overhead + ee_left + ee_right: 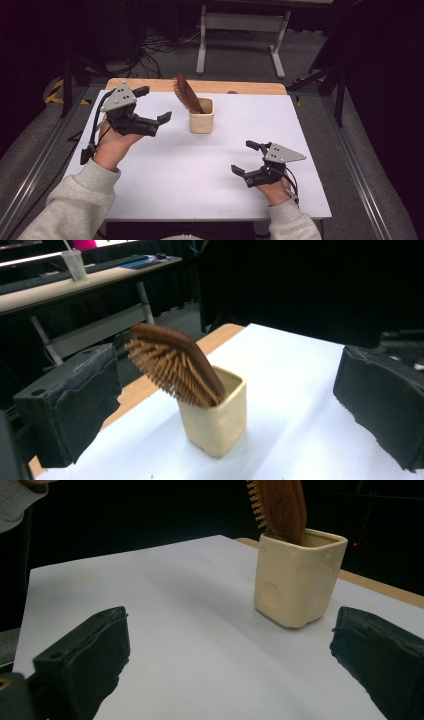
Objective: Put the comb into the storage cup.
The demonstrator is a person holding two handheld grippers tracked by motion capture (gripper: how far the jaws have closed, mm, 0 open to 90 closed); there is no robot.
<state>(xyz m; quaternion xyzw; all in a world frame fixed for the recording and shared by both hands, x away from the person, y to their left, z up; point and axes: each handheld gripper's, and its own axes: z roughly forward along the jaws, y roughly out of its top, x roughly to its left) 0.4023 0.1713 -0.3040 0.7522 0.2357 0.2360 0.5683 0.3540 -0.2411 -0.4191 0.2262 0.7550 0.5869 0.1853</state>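
A brown wooden hairbrush (187,93) (175,365) (280,507) stands in a cream square cup (201,119) (216,415) (297,577), leaning to the left with its bristle head sticking out. The cup sits on the white table (200,165) toward the back middle. My left gripper (152,105) (225,410) hovers open just left of the cup, with the cup and brush seen between its jaws but untouched. My right gripper (245,157) (230,655) stays open low over the table's front right, well short of the cup, nothing between its jaws.
A wooden strip (200,86) runs along the table's far edge. Beyond it stands a white desk frame (242,35) on grey floor with cables. Metal rails (350,165) flank both table sides. A desk with a plastic cup (75,264) is seen far behind.
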